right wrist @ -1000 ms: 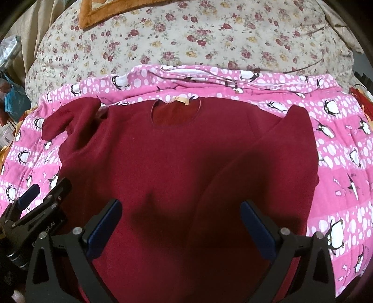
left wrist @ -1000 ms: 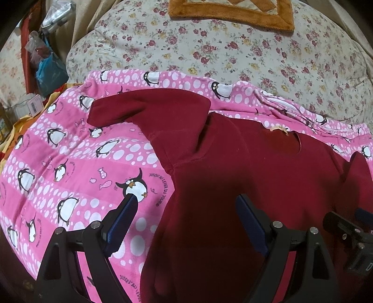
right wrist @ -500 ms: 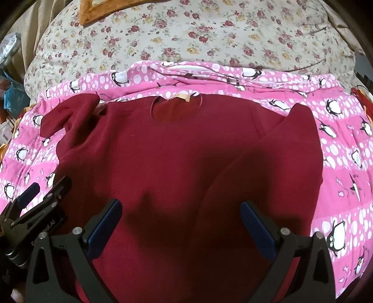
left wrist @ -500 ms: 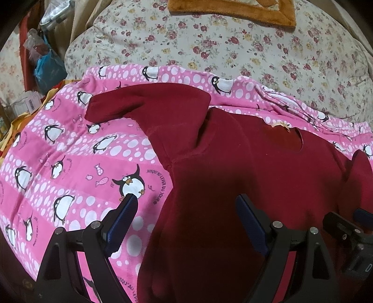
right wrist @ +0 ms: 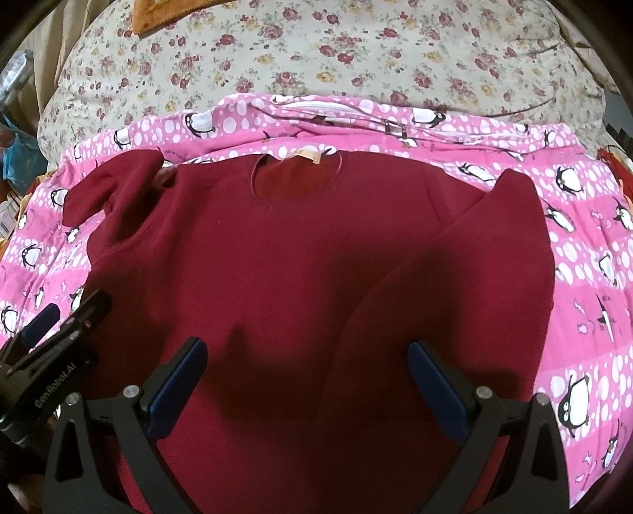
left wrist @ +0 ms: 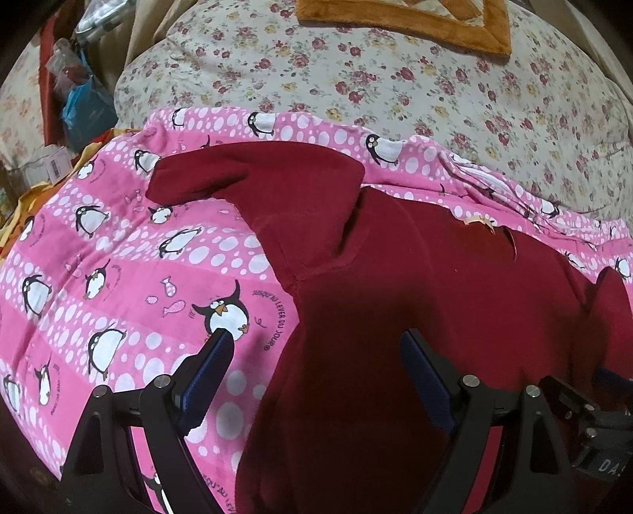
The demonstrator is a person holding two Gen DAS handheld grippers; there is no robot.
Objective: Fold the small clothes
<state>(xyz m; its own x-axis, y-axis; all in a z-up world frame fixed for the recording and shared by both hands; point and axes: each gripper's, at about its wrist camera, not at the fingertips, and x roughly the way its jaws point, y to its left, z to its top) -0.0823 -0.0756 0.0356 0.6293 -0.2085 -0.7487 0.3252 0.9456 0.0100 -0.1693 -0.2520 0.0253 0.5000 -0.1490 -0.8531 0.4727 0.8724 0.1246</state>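
While sweater (right wrist: 277, 253) lies flat mid-blanket (left wrist: 118, 276), unmoved since before: both grippers (left wrist: 316, 367) (right wrist: 308, 375) released, hovering, fold unstarted.

One dark red sweater (right wrist: 285, 253) on one pink penguin blanket (right wrist: 585, 300).
Two grippers, left gripper (left wrist: 316, 367) and right gripper (right wrist: 308, 371), each with two blue-padded fingers (right wrist: 178, 387). One floral quilt (right wrist: 316, 51) lies behind, bearing one orange-bordered cloth (left wrist: 407, 19).

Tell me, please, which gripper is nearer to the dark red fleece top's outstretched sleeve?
Left. The left gripper hangs over the top's edge on the outstretched sleeve side; the right gripper is over the body's middle, beside the folded-in sleeve.
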